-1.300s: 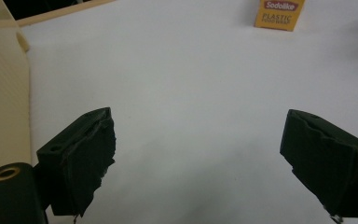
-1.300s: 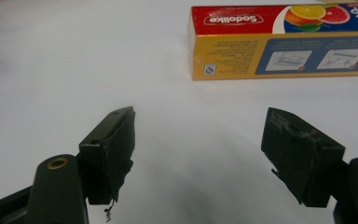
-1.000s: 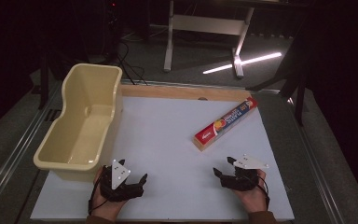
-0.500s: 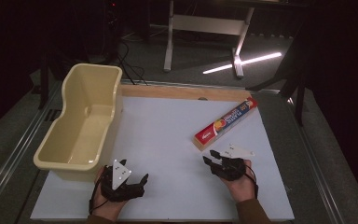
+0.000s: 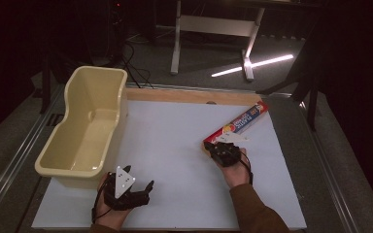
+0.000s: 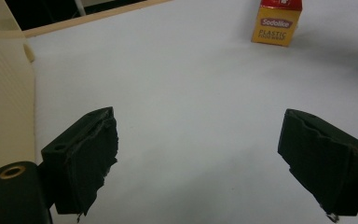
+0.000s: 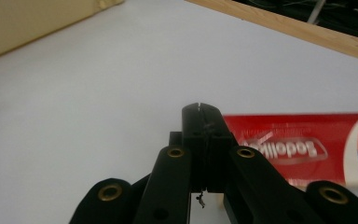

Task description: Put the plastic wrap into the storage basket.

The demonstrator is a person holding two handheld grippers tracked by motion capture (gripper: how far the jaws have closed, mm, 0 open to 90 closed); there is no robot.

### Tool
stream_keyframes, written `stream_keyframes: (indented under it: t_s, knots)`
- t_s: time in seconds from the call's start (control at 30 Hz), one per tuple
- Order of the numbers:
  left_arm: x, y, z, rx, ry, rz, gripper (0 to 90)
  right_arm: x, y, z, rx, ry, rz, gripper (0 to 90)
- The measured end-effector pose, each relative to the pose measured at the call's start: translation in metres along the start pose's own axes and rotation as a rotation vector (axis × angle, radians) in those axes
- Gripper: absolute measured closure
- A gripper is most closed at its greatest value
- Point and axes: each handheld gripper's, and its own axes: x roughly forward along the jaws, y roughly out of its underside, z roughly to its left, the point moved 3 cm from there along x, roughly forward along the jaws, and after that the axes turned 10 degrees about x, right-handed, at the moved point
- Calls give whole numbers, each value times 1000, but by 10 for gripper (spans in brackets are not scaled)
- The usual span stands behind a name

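While the right hand-held gripper (image 5: 222, 146), jaws just closed on nothing, noses the near end of the long red cardboard plastic-wrap box (image 5: 238, 124) lying right of centre on the white surface (image 5: 175, 145), presumably to push it, the left hand-held gripper (image 5: 138, 191) waits wide near the cream plastic tub (image 5: 85, 126).

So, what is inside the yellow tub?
The yellow tub looks empty: its bare floor and far walls show in the high view. The strip of floor right behind its near rim is hidden.
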Motion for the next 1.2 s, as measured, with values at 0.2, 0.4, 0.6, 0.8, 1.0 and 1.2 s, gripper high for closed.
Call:
stream_keyframes:
  t_s: [0.2, 0.4, 0.6, 0.8, 1.0, 1.2]
  knots:
    - [-2, -1, 0, 2, -1, -6, 120, 24, -13, -4, -5, 50, 36, 898]
    - [-3, 0, 0, 1, 2, -13, 120, 41, -23, -10, 13, 83, 73, 898]
    - [-4, -1, 0, 1, 5, -18, 119, 56, -26, -11, -1, 107, 128, 897]
    - [-4, -1, 0, 0, 6, -19, 120, 67, -23, -16, 15, 122, 181, 897]
    - [-6, -1, 0, -2, 6, -27, 120, 67, -24, -14, -2, 140, 207, 899]
    - [-6, -1, -1, -4, 5, -28, 120, 59, -20, -13, -18, 153, 231, 900]
